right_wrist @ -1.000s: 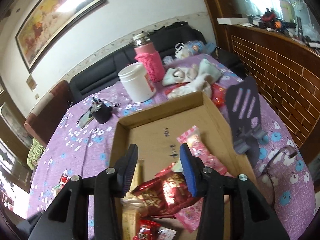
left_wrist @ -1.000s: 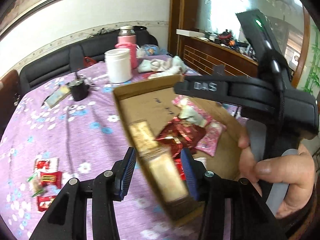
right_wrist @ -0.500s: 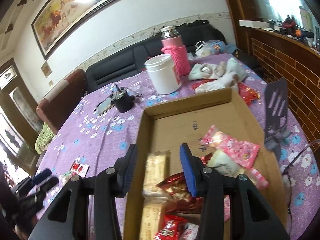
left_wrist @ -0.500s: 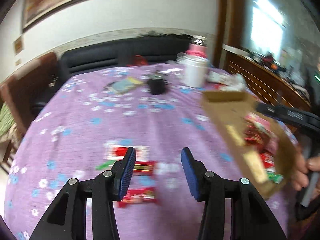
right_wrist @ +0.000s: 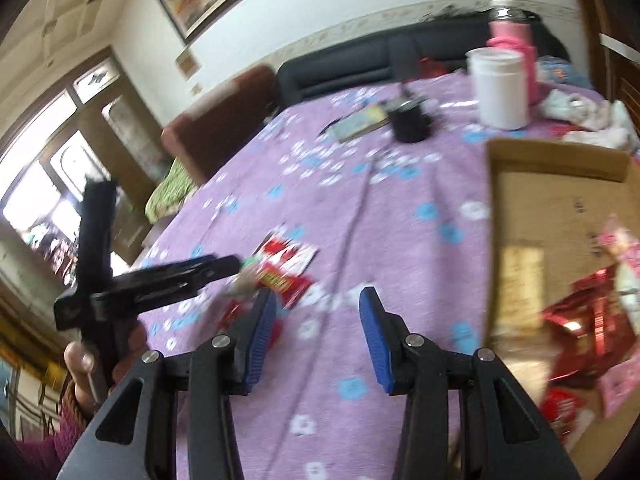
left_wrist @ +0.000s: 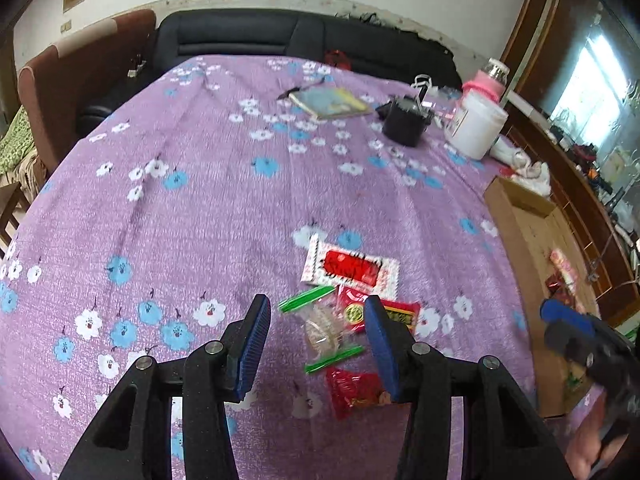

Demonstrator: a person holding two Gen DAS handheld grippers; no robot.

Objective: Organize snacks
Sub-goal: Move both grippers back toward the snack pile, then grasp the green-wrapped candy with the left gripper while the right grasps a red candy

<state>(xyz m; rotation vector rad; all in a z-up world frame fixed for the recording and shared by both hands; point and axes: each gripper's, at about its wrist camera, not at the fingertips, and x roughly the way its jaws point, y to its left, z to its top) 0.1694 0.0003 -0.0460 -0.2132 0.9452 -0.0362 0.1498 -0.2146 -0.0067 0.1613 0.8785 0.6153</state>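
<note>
Loose snacks lie together on the purple flowered tablecloth: a red-and-white packet (left_wrist: 352, 270), a red packet with a gold seal (left_wrist: 384, 314), a clear packet with green ends (left_wrist: 326, 332) and a small red packet (left_wrist: 354, 390). My left gripper (left_wrist: 318, 344) hovers open just over the clear packet, without pressing on it. In the right wrist view it reaches in from the left (right_wrist: 224, 266) at the same pile (right_wrist: 286, 264). My right gripper (right_wrist: 318, 332) is open and empty above bare cloth. The cardboard box (right_wrist: 560, 168) to its right holds a tan bar (right_wrist: 520, 280), red foil packets (right_wrist: 588, 312) and a pink packet (right_wrist: 624, 248).
Far across the table stand a white jar (left_wrist: 476, 128), a pink flask (left_wrist: 486, 84), a black holder (left_wrist: 404, 120) and a booklet (left_wrist: 332, 104). White cloths (right_wrist: 588, 116) lie behind the box. A black sofa (left_wrist: 240, 40) and a brown chair (left_wrist: 80, 72) border the table.
The left gripper swung left from over the box to the loose snack pile; the tan bar once between its fingers lies in the box. The right gripper also swung left, off the box.
</note>
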